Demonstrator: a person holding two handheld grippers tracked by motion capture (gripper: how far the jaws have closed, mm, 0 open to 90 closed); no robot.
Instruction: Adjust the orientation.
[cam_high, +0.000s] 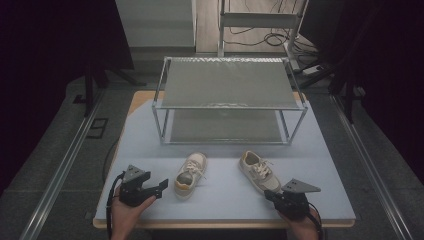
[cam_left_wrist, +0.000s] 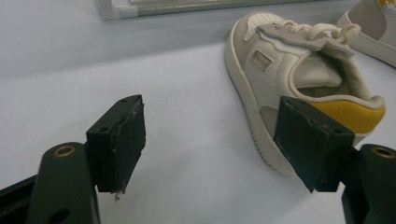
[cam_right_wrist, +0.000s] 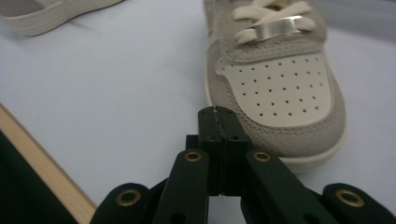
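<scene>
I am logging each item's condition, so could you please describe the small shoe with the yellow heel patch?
The cream and grey lace-up child's sneaker with a yellow heel patch stands upright on its pale sole on the light blue table mat, heel toward the person, toe toward the metal rack. Laces look tied. Nothing grips it.

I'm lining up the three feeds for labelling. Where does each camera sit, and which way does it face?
High view: above the person's side, looking forward and down at the table, rack, both shoes; forearms, left gripper and right gripper show.
Left gripper view: on that gripper, along its open fingers toward the left shoe's yellow heel.
Right gripper view: along shut fingers at the right shoe's toe.
Shared: both gripper views show both shoes.
</scene>
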